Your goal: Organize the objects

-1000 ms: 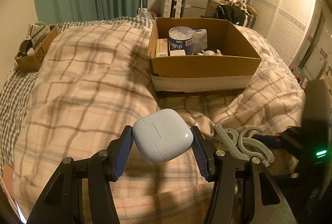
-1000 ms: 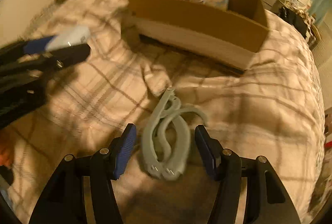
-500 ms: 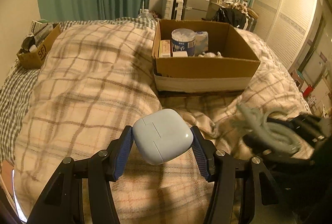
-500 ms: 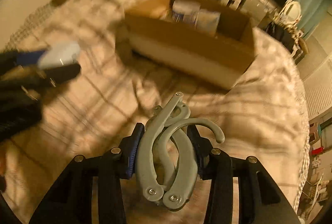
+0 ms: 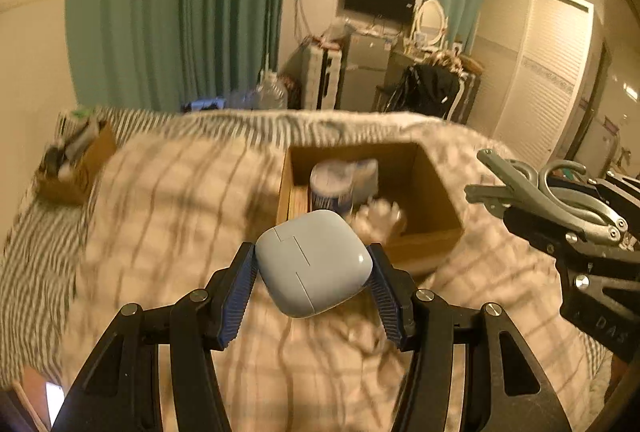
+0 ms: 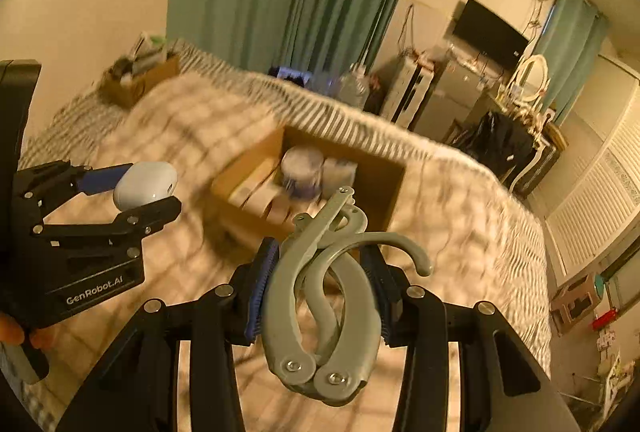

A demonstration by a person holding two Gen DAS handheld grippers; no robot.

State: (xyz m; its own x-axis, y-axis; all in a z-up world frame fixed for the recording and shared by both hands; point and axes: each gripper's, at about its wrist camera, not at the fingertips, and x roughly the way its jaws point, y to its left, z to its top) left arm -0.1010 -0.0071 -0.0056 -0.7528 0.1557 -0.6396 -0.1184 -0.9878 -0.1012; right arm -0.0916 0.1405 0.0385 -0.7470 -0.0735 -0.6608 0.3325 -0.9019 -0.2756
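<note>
My left gripper [image 5: 314, 268] is shut on a pale blue earbud case [image 5: 314, 262], held in the air above the bed; the case also shows in the right wrist view [image 6: 144, 185]. My right gripper [image 6: 320, 272] is shut on a grey folding hanger [image 6: 324, 296], also lifted; the hanger shows at the right of the left wrist view [image 5: 544, 196]. An open cardboard box [image 5: 424, 232] sits on the plaid blanket ahead of both grippers, holding a round tin [image 5: 330, 184] and other small items.
A plaid blanket [image 5: 180, 232] covers the bed. A smaller cardboard box [image 5: 72, 172] with items sits at the far left of the bed. Green curtains, a TV, a fridge and a white wardrobe stand beyond the bed.
My right gripper closed on the grey hanger and lifted it off the blanket. Both grippers rose and moved toward the cardboard box, the left still holding the case.
</note>
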